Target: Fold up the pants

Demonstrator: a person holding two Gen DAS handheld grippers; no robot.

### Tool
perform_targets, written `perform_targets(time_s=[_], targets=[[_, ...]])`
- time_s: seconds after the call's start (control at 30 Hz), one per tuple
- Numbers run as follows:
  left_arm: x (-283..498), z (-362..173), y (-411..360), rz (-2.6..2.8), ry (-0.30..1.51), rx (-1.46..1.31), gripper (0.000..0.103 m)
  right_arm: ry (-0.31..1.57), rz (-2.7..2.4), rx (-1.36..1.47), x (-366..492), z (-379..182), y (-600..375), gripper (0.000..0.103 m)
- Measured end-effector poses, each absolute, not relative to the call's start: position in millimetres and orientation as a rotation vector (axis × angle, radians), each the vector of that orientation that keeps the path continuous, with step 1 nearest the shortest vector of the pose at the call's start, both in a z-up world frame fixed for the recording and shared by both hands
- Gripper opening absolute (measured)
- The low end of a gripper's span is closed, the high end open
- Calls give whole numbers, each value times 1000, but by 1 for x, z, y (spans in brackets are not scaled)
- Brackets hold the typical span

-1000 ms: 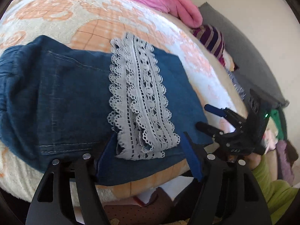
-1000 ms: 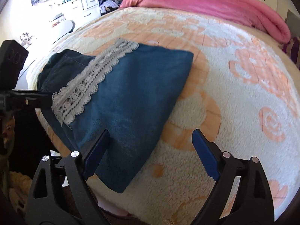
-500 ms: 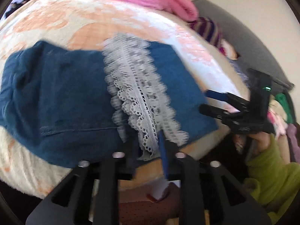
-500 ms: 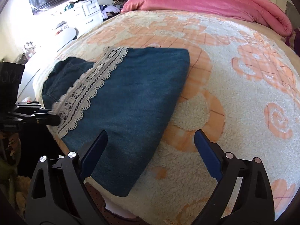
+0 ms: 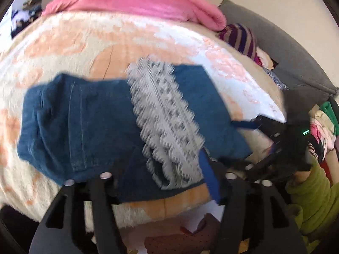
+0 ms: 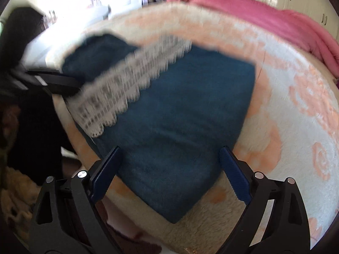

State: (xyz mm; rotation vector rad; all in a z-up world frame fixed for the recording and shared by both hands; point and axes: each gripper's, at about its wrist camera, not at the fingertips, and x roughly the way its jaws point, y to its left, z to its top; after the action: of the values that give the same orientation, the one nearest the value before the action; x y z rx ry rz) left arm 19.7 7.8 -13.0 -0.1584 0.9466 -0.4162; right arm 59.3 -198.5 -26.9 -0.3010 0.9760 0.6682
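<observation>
progress: though the frames are blurred, the pants (image 6: 169, 122) look folded into a compact blue block, lace trim (image 5: 167, 122) lying across the top; at most a last fold or tidy remains.
left gripper (image 5: 161, 182): fingers opening, lace end between them, not pressed.
right gripper (image 6: 169, 175): fingers wide, empty, pants' near corner between them.
surface: pants lie beyond the fingers on a fleecy peach-patterned bed (image 6: 296, 110).
room: pink quilt (image 5: 135, 4) at the far end.

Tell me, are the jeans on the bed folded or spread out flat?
Folded. The jeans lie as a compact blue block on the bed, with the lace hem doubled back across the top. How many layers: cannot tell.
</observation>
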Motion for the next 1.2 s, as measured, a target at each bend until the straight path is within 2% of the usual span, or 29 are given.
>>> perform_targets(time_s=[0.03,0.27,0.6,0.7,0.97,1.0,1.03,1.2], targets=[[21,-12,3,-415,939,-131,66,977,670,-298,60,-27,-198,88],[28,-41,-11,-368,989,-8,66,961,679,-251,58,-17,-207,88],[14,-18,6,-353,959,-66,70,876,584,-53,64,11,-248,92],[4,-4,21,-315,923,-80,81,864,559,-13,64,16,-255,93],[-17,18,80,-197,857,-147,82,853,556,25,68,25,-252,94],[-19,19,87,-181,857,-155,84,854,559,26,68,26,-249,94],[-21,19,94,-164,856,-165,95,854,559,23,68,27,-246,94],[-26,16,128,-109,855,-224,97,858,604,2,72,36,-225,94]])
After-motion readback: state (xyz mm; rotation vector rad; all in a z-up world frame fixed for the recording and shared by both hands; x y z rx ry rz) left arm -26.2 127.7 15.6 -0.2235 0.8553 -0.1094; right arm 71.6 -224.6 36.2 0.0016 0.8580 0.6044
